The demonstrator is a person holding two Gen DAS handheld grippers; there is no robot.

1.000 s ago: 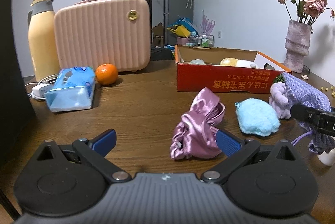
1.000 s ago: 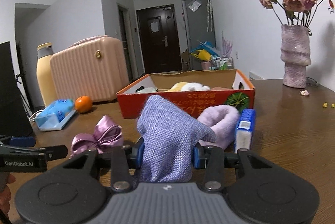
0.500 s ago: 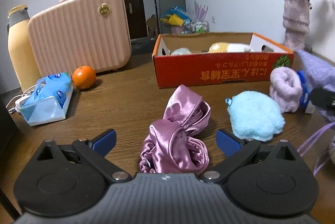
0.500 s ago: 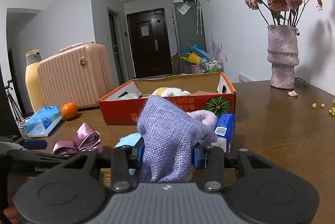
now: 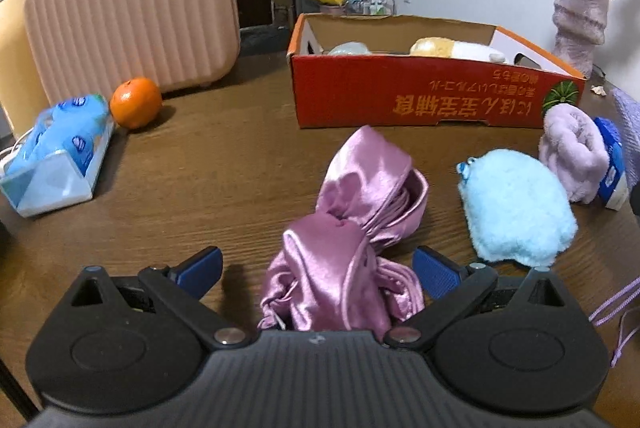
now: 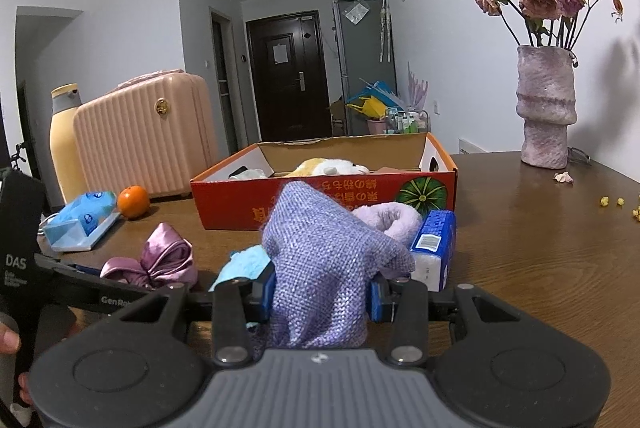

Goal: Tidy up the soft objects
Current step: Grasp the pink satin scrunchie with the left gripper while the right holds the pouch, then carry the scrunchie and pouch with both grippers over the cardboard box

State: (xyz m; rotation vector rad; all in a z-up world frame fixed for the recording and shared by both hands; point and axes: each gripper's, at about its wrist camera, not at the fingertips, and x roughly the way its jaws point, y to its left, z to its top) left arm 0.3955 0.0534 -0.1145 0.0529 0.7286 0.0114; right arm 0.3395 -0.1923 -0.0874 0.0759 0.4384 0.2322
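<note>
My left gripper (image 5: 316,268) is open, its blue pads on either side of a pink satin pouch (image 5: 356,228) lying on the wooden table; the pouch also shows in the right wrist view (image 6: 160,260). My right gripper (image 6: 320,294) is shut on a purple knit drawstring bag (image 6: 324,264) and holds it above the table. A fluffy light-blue pouch (image 5: 516,204) and a rolled lilac plush (image 5: 572,152) lie to the right. The red cardboard box (image 5: 432,96) behind them holds several soft toys.
A pink ribbed suitcase (image 5: 132,20), a yellow bottle (image 6: 66,144), an orange (image 5: 136,102) and a blue tissue pack (image 5: 60,156) stand at the left. A small blue box (image 6: 434,248) lies by the lilac plush. A vase of dried roses (image 6: 546,108) stands at the right.
My left gripper has moved right and forward until the satin pouch sits between its open pads. My right gripper has lifted back a little with the knit bag.
</note>
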